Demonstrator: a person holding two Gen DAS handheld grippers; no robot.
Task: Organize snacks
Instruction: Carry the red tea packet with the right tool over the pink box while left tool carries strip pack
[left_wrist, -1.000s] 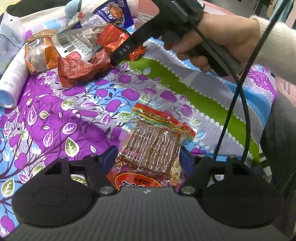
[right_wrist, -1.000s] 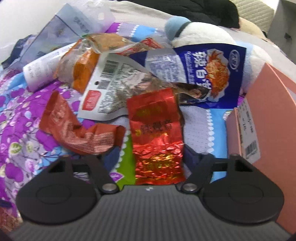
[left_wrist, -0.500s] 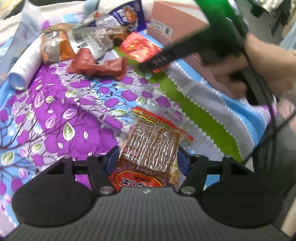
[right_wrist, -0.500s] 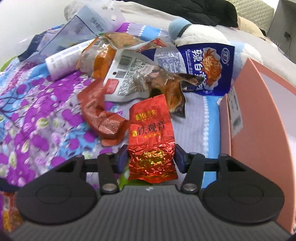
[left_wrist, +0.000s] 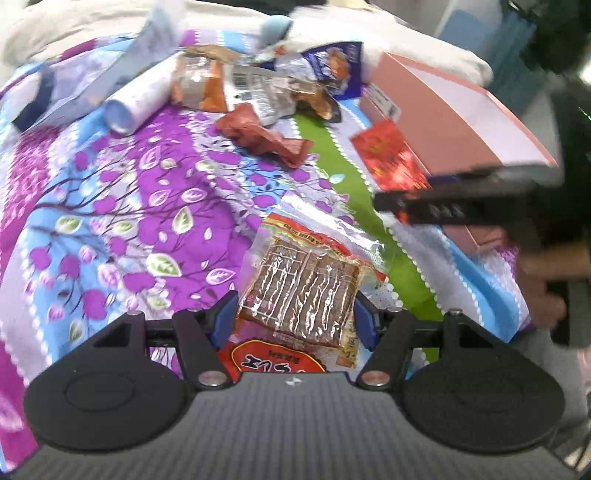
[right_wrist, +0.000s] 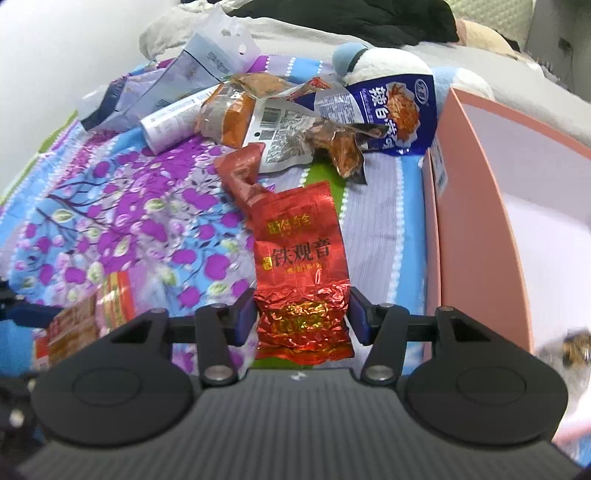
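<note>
Risk: red foil packet (right_wrist: 302, 273), clamped between right gripper (right_wrist: 302, 314) pads by lower end only, could be snagged on pink box (right_wrist: 476, 236) wall at right. Clear snack pack (left_wrist: 301, 291) clamped in left gripper (left_wrist: 295, 319). Since earlier frame, both packets lifted off floral cloth (left_wrist: 122, 206); box brought nearer.

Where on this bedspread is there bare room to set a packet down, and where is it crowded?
Free: the wide purple-flowered bedspread, bordered by the white tube above and the crumpled red wrapper beside it. Also the striped strip between that wrapper and the pink box. Crowded: the far pile around the blue packet.
</note>
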